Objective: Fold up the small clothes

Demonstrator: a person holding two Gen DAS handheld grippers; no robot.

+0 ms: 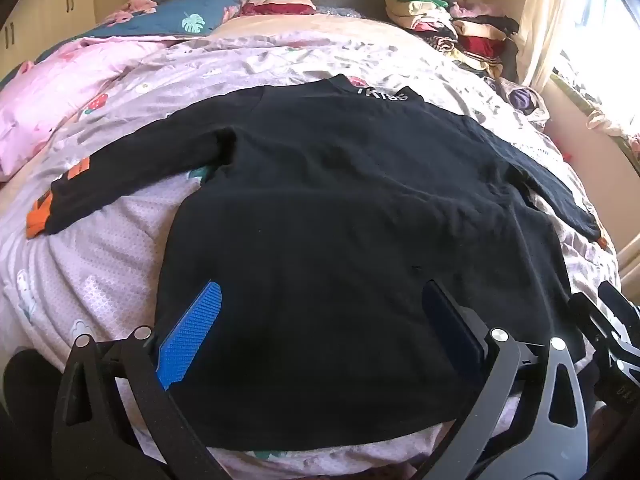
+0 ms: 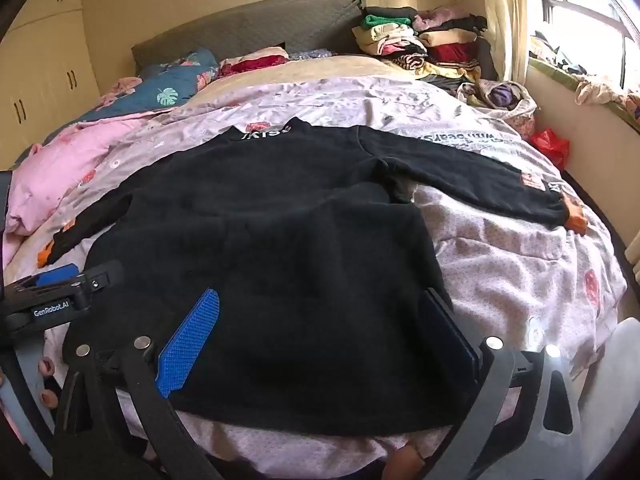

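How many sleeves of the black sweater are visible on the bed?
2. The left sleeve lies spread toward the pink pillow side; the right sleeve lies spread toward the window side. Both belong to the black sweater, lying flat.

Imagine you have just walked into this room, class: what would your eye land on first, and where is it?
First, the black sweater spread flat in the middle of the bed, sleeves out to both sides with orange cuffs. Next, the open left gripper and right gripper poised over its near hem. Last, the pile of folded clothes at the far corner by the window.
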